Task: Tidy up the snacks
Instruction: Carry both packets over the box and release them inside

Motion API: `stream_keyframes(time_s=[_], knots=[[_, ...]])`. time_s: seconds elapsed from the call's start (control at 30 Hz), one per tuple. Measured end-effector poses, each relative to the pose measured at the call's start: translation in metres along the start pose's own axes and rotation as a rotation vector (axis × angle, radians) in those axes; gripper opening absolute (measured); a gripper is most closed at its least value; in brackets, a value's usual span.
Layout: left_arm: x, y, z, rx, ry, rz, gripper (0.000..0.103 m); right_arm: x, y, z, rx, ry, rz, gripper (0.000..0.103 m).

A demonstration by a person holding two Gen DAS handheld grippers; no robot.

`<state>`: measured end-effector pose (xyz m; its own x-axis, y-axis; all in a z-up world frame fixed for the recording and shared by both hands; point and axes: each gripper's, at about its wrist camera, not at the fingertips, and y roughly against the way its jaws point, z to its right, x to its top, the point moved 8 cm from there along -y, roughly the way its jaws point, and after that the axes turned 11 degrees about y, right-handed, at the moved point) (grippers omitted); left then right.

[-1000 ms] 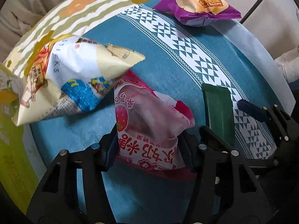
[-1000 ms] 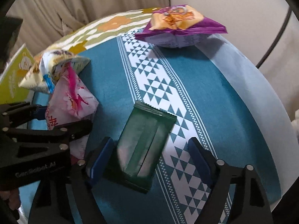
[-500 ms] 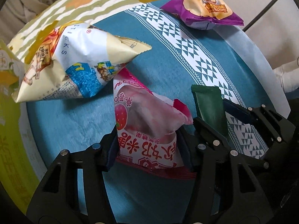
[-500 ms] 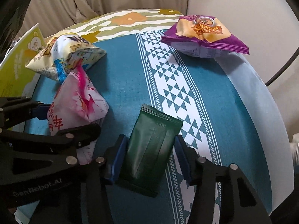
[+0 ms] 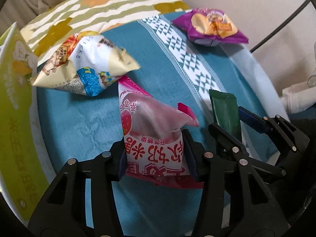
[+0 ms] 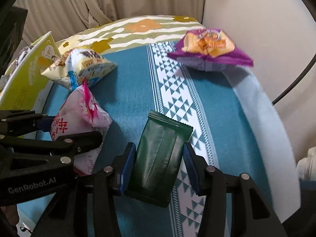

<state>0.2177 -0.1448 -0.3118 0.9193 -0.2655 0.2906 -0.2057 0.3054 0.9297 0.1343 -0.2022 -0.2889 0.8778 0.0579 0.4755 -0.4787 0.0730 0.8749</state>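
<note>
My left gripper is shut on a pink strawberry candy bag and holds it over the blue tablecloth; the bag also shows in the right wrist view. My right gripper is shut on a dark green snack bar, also visible in the left wrist view. A cream and blue snack bag lies at the left rear. A purple chip bag lies at the far right rear.
A yellow-green box stands at the table's left edge. A floral striped cloth covers the far side, with curtains behind. A black cable runs along the wall to the right. The table's right edge is close.
My right gripper closed on the green bar and lifted it. Both grippers pulled back and up, each with its snack.
</note>
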Motion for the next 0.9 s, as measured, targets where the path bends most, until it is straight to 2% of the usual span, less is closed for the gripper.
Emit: stream_keyframes(time_s=[0.33, 0.53, 0.73, 0.9], knots=[[-0.004, 0.057, 0.019, -0.001, 0.072, 0.117, 0.043, 0.006, 0.056, 0.013, 0.018, 0.073, 0.083, 0.045], [-0.009, 0.117, 0.022, 0.028, 0.141, 0.239, 0.043, 0.017, 0.100, 0.021, 0.051, 0.124, 0.163, 0.045], [-0.017, 0.175, -0.005, 0.071, 0.234, 0.341, 0.043, 0.042, 0.137, 0.005, 0.134, 0.197, 0.260, 0.045], [-0.026, 0.220, -0.060, 0.134, 0.326, 0.421, 0.043, 0.069, 0.159, -0.033, 0.207, 0.260, 0.334, 0.045]])
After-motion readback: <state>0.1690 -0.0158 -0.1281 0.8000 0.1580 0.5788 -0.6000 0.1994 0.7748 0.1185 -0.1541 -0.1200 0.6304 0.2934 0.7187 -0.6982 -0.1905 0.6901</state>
